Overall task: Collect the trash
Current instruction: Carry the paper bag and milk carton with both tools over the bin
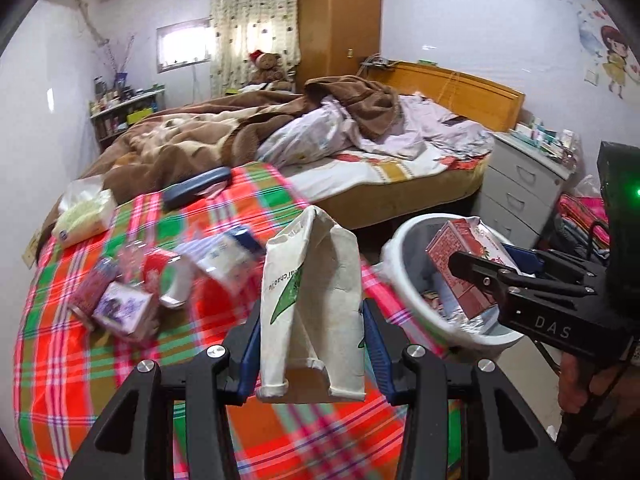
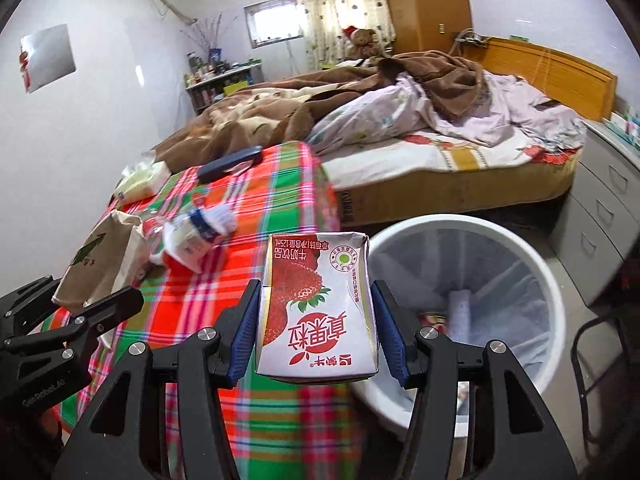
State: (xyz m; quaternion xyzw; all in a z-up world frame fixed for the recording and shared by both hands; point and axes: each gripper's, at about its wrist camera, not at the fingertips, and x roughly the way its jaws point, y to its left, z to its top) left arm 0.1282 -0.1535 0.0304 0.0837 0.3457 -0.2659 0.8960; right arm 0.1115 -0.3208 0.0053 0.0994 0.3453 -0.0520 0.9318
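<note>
Red strawberry milk carton [image 2: 318, 308] pinched in right gripper [image 2: 316, 320] by white bin [image 2: 532, 248]; left gripper [image 1: 312, 336] clamps white paper carton [image 1: 312, 312]. Some trash binned, several cartons [image 1: 124, 304] left on plaid cloth [image 1: 100, 360].

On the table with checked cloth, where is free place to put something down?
Free: the near part of the plaid cloth, in front of the purple box; also the strip between the dark flat case and the blue-white carton. Crowded: the left-middle trash cluster.

A teddy bear [image 1: 269, 65] sits beyond the brown blanket [image 1: 224, 128].
</note>
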